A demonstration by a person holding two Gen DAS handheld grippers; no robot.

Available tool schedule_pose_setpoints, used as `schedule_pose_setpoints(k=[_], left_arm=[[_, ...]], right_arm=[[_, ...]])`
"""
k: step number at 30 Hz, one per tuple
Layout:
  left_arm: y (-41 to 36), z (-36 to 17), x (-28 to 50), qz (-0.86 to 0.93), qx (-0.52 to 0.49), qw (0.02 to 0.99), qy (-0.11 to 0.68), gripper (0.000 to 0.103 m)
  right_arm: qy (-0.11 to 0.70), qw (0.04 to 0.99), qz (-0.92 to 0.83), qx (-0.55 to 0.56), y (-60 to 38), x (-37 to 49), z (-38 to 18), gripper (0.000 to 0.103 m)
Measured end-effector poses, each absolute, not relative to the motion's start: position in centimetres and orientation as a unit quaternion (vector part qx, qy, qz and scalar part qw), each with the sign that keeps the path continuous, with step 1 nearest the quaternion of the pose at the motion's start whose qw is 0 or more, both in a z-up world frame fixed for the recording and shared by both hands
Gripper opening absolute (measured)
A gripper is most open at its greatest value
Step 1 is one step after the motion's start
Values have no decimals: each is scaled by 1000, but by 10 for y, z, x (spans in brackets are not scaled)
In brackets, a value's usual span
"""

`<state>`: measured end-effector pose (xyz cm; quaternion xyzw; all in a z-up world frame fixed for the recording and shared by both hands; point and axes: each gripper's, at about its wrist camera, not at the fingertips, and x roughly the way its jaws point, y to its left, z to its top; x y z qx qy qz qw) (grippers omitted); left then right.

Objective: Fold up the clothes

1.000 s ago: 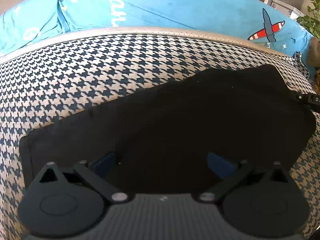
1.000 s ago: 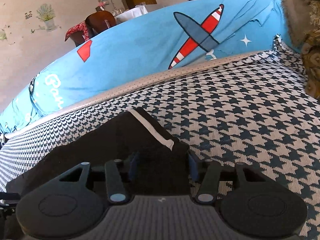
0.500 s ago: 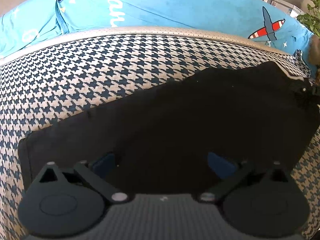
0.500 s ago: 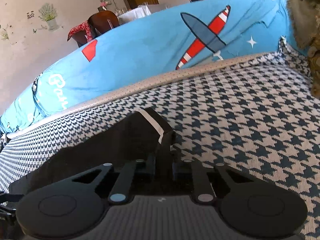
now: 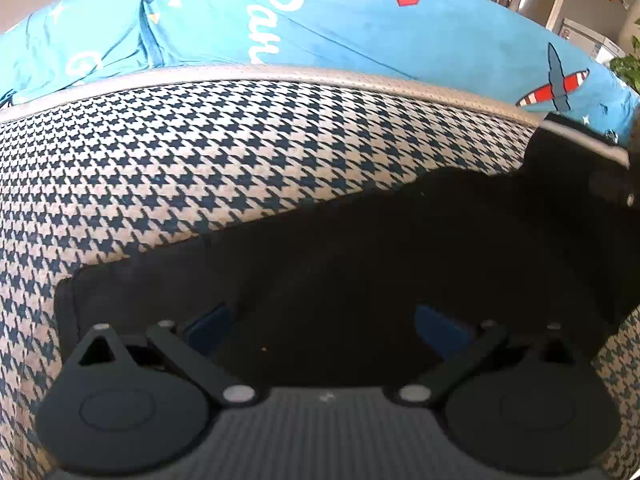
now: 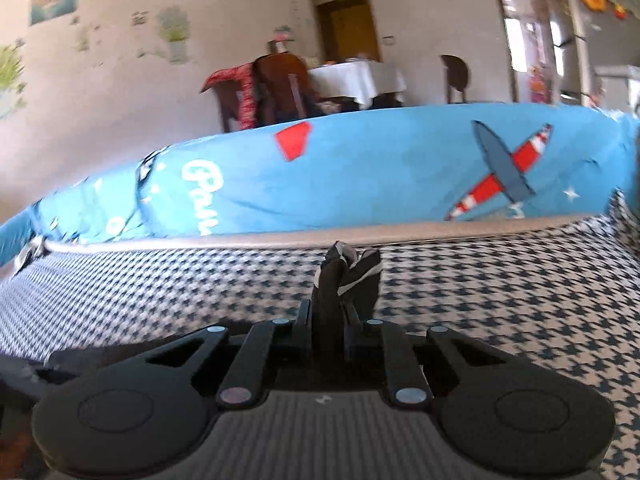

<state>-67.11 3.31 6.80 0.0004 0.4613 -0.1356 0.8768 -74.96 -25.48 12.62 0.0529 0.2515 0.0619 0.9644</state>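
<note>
Black garment [image 5: 400,264] lies spread on the houndstooth cushion [image 5: 200,168], in front of the blue airplane-print pillow [image 5: 360,28]. Left gripper [image 5: 324,328] hangs over its near edge, jaws spread wide, nothing between them. Right gripper [image 6: 328,316] pinches the garment's white-trimmed corner, raised off the cushion.

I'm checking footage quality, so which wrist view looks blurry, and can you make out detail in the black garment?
Right wrist view: motion-smeared room and houndstooth cover. Left wrist view: sharper, but the black garment is a featureless dark mass; strong fisheye bends the cover's edge.
</note>
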Motion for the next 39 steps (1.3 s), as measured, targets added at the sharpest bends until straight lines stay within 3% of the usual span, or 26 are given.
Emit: schedule_pose_setpoints(k=[13,17,21,28,34,39], left_arm=[[46,74,-668,-123,-21,879,461,103],[46,74,-669,-123,-20,879,460,103],[47,76,-667,-121,-22,880,459,103],[52,77,-664,-113,-29,882,456,103],[53,76,-666,-109,-27,883,456,103],[49,74,-666,-109,-19,882,458,103]], right_arm=[[308,945,103,-33,-182,-740,82,16],[319,941,111,-23,-178,-738,69,28],[320,938,132,-19,-174,-743,69,47],[331,926,180,9,-180,-765,88,47],[268,954,132,30,-200,-796,110,47],[261,963,13,61,-231,-791,107,35]])
